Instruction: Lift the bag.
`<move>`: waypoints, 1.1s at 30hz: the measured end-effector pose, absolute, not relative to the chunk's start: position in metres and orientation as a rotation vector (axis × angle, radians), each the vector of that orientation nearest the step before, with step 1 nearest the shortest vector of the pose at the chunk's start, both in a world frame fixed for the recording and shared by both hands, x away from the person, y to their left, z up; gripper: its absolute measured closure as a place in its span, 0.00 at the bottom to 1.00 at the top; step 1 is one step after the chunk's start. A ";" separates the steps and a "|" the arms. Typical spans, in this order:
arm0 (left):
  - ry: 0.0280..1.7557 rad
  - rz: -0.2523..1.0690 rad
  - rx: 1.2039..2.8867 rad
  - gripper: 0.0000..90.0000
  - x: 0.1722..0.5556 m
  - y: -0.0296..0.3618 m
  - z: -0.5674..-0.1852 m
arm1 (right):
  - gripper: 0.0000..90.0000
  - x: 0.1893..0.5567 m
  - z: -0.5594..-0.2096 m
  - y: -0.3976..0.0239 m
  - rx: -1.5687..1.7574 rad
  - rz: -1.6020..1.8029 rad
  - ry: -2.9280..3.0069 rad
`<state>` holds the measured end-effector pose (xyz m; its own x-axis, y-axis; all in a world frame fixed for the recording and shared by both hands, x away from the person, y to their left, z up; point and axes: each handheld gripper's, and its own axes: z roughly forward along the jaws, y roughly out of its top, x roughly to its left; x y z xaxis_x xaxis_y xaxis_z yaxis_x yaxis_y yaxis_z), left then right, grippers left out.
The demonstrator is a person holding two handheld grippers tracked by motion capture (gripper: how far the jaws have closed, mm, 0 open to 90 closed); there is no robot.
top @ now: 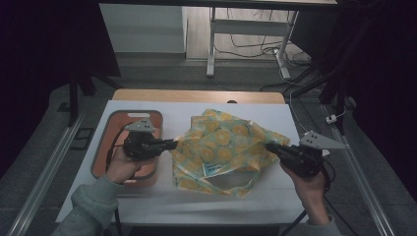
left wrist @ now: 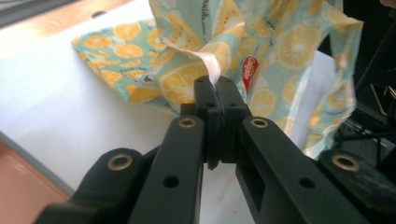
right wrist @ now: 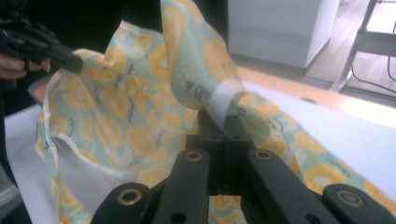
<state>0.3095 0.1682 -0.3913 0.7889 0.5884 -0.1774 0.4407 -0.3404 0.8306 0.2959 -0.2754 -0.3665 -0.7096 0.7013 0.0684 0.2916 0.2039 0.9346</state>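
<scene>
the lemon-print bag (top: 223, 147) lies stretched between the two claws on the white table (top: 275, 194), its long axis running across from one claw to the other, its open mouth turned toward the person. the left gripper (top: 172, 144) is clenched on the bag's left edge, its jaws pressed together on a pale strip of the rim in the left gripper view. the right gripper (top: 270, 147) grips the opposite edge the same way. an orange tray (top: 109, 129) sits under the left hand (top: 122, 164).
</scene>
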 end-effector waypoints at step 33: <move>0.850 0.248 1.863 0.99 0.358 0.176 -0.366 | 1.00 0.366 -0.339 -0.276 0.996 1.482 2.027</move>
